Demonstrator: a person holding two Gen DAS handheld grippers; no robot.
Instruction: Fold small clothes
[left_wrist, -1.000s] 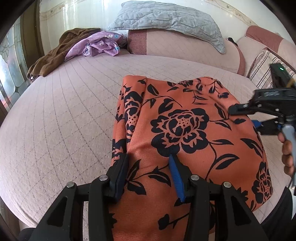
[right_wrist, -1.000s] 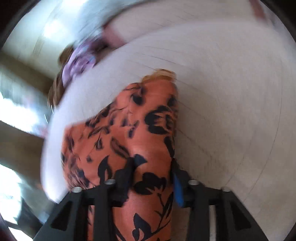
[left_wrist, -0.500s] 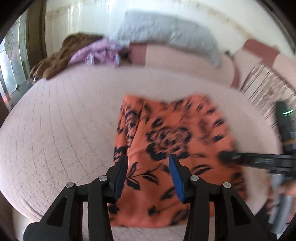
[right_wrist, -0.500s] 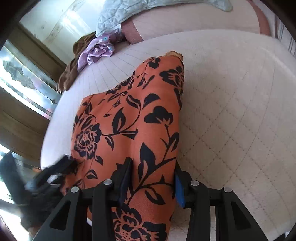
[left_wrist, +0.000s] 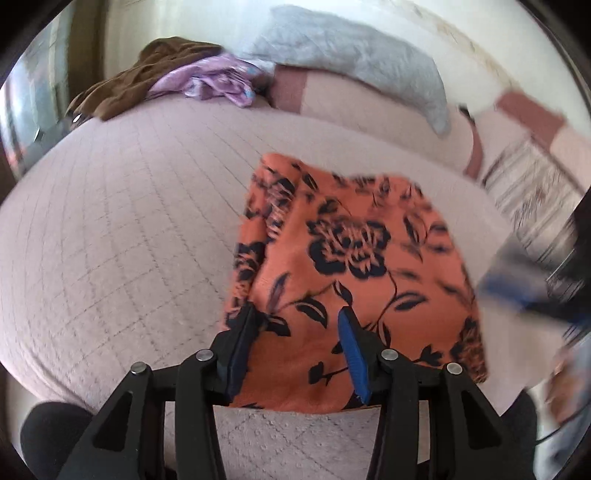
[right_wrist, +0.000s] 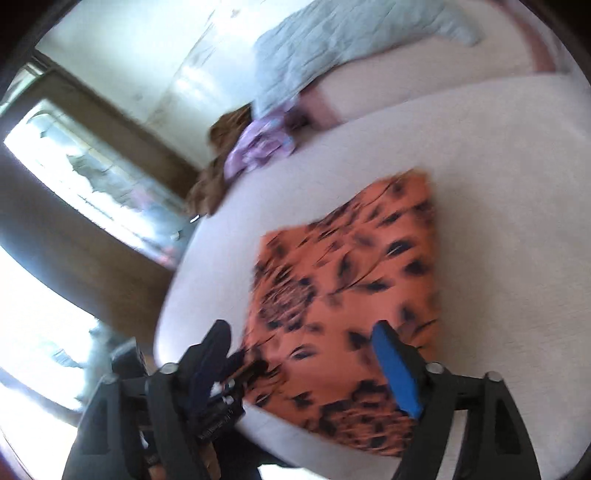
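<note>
Cloth is the whole question: the orange floral garment (left_wrist: 351, 273) lies folded into a rough rectangle on the pink quilted bedspread (left_wrist: 122, 236), its near hem close to the front edge of the bed and its long axis running away from that edge toward the pillows. Seen from the left wrist camera, the left gripper (left_wrist: 295, 343) hangs over the garment's near left corner, pointing steeply down at it, its jaws about half apart with the fabric showing between them; the pads appear to stand clear of the cloth rather than pinching it, though blur keeps me from being sure of contact. The right gripper (right_wrist: 303, 354) sits off the near right side, and its jaws have just been opening wide; nothing is caught between them, and the garment (right_wrist: 351, 295) lies flat beyond and below its fingers, released. From the right wrist view the cloth stretches up and away to the right, while the left gripper's black frame shows blurred at the lower left. The left hand is the nearer of the two to the fabric, almost on top of its corner, while the right stands a little apart from the edge. My judgement is that the fold has been laid down and that any next move, a further fold or a pick-up, turns on re-gripping that near hem. At the far left of the bed a brown garment (left_wrist: 147, 77) and a purple one (left_wrist: 210, 81) wait in a heap, well apart.
</note>
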